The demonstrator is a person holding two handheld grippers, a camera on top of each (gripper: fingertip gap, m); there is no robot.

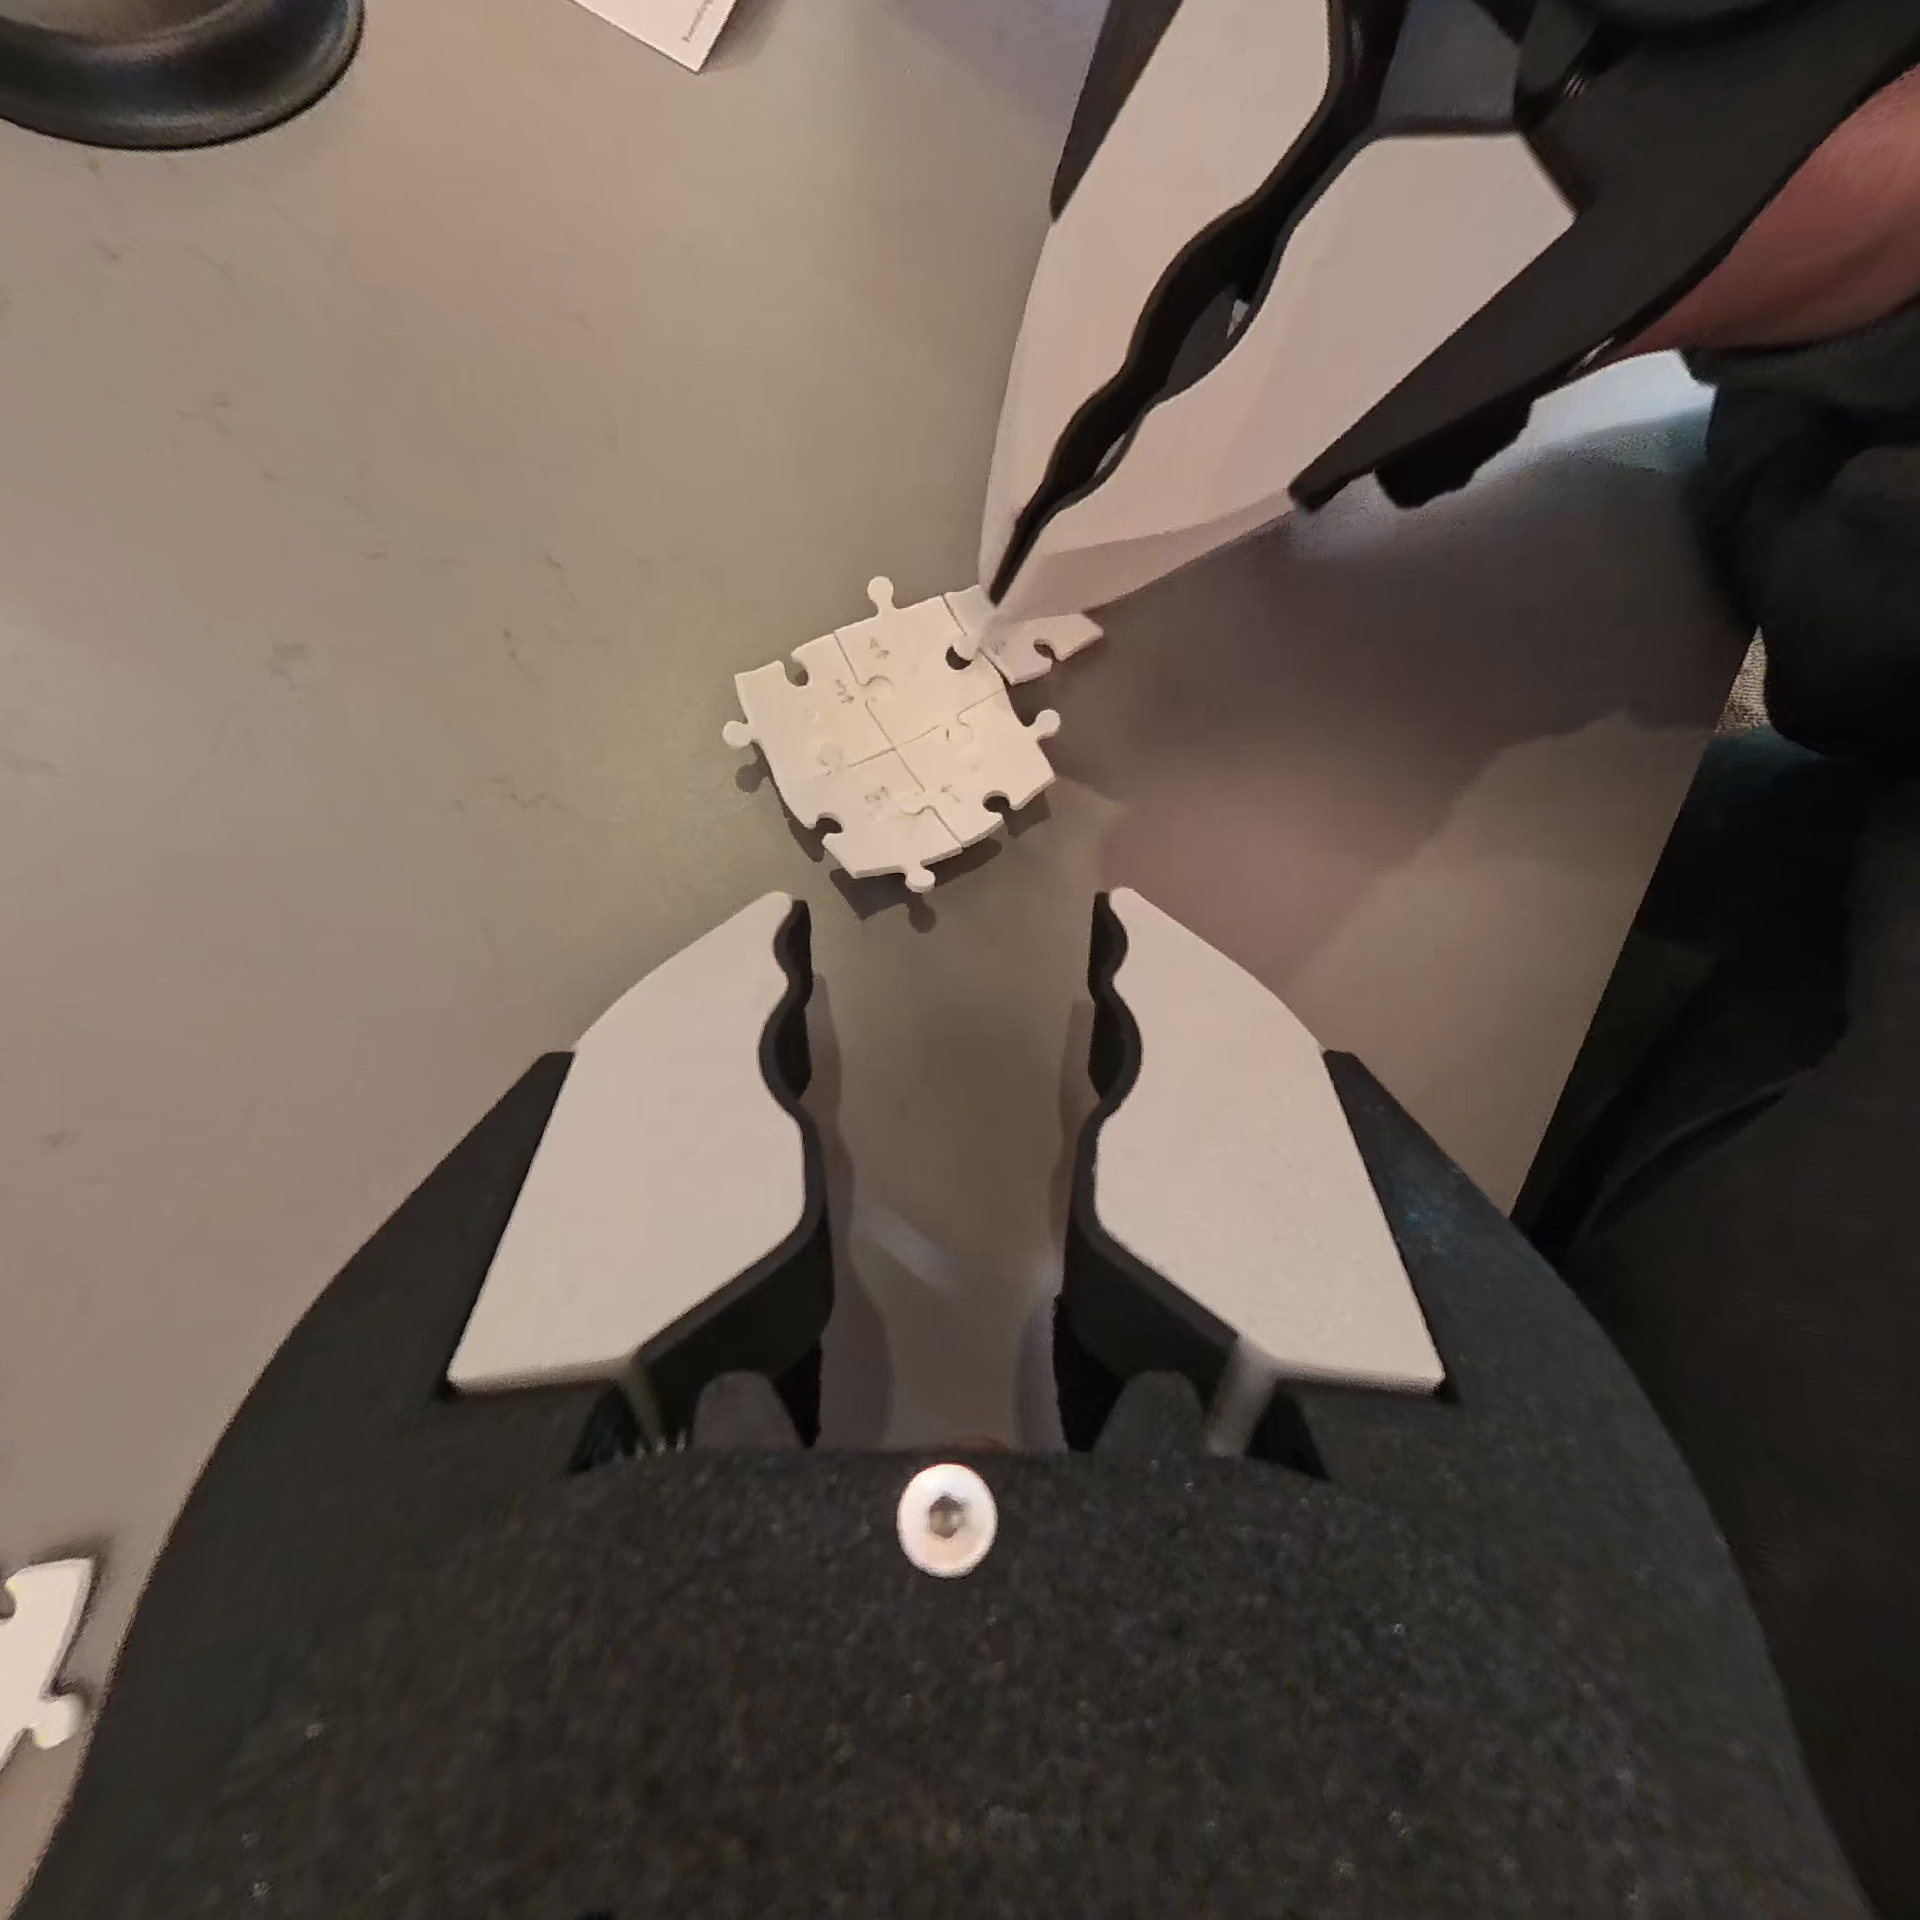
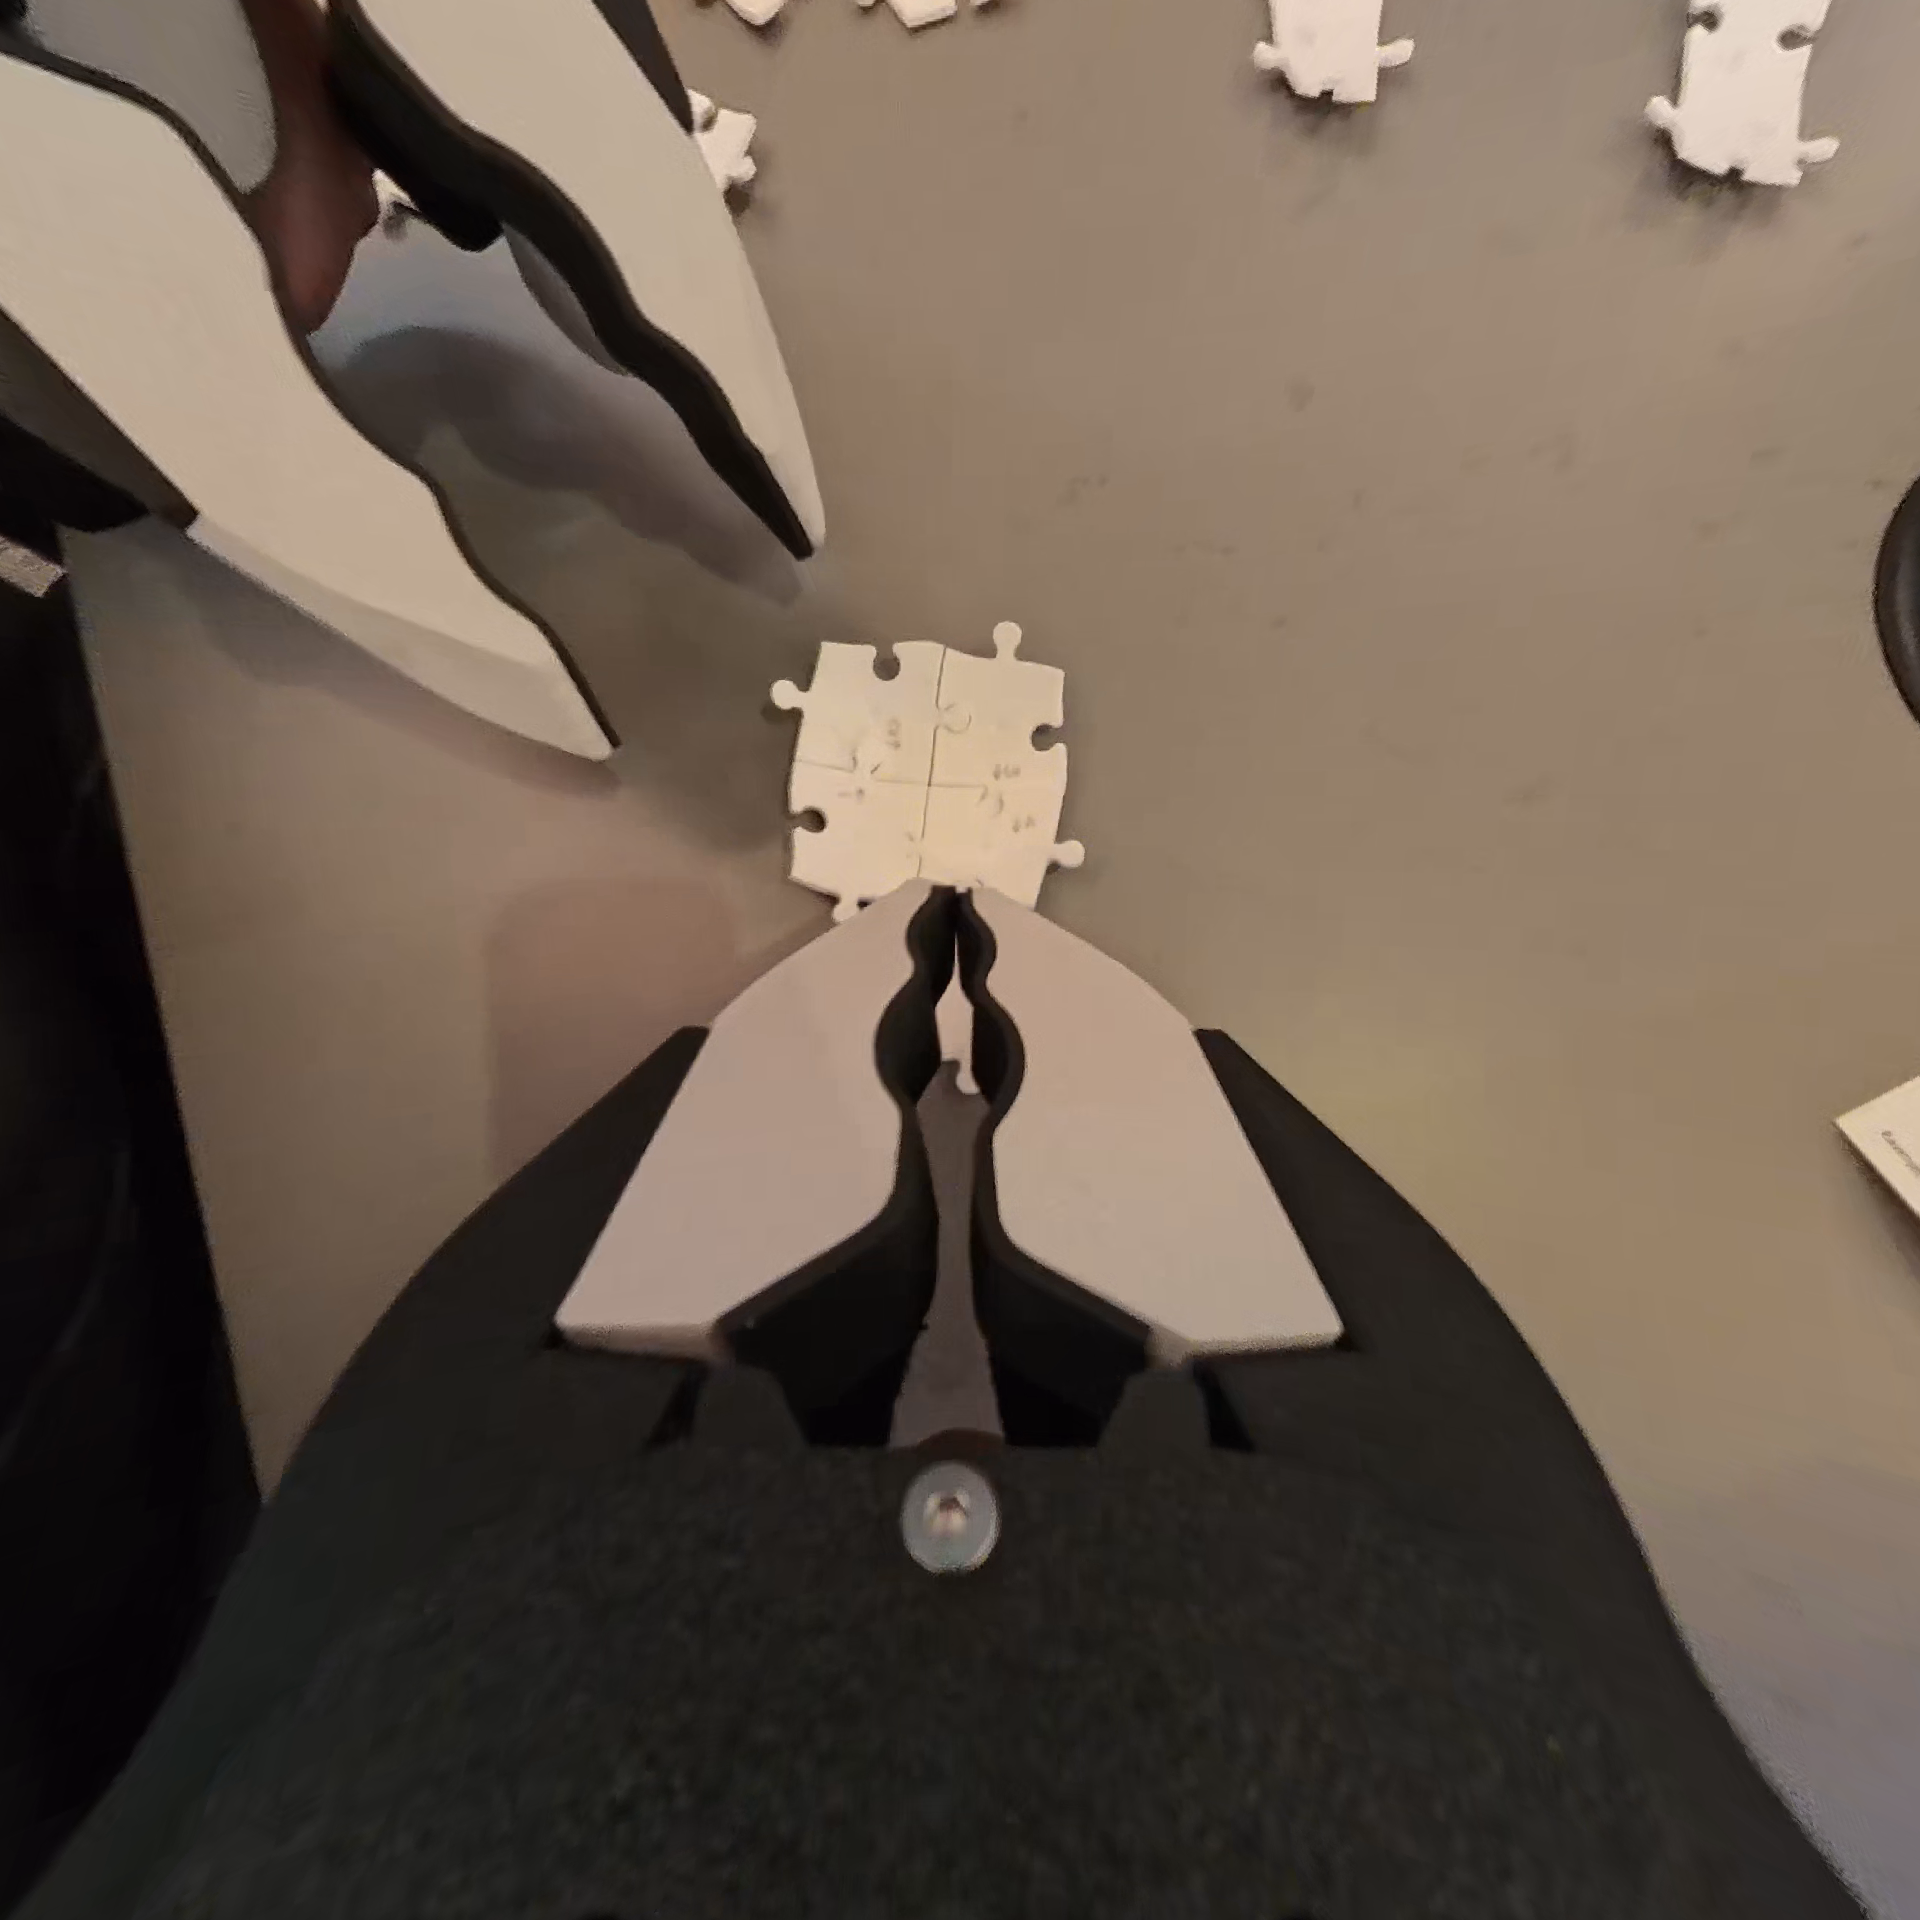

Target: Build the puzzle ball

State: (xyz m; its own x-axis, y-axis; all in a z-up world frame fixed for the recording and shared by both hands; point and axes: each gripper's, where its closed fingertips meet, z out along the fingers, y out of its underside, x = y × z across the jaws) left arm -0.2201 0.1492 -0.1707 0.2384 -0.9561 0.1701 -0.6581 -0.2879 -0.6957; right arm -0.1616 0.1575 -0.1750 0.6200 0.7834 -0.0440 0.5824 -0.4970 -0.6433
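1. Joined white patch (image 1: pixel 896 740) flat on grey table (image 1: pixel 416 520).
2. Right gripper (image 1: pixel 995 603) pinched on edge piece (image 1: pixel 1039 644); left gripper (image 1: pixel 951 914) wide, empty.
3. Risk: unbraced patch sliding or separating under push.

Grey-brown matte desk (image 1: pixel 416 520) with faint scuffs and mottling, lit softly from above, casting blurred overlapping shadows. Black rounded ring-like object (image 1: pixel 177 73) at the far left corner, partly cut off. White paper card (image 1: pixel 665 26) lying flat near the far edge. Dark floor (image 1: pixel 1714 1299) beyond the right edge, indistinct.
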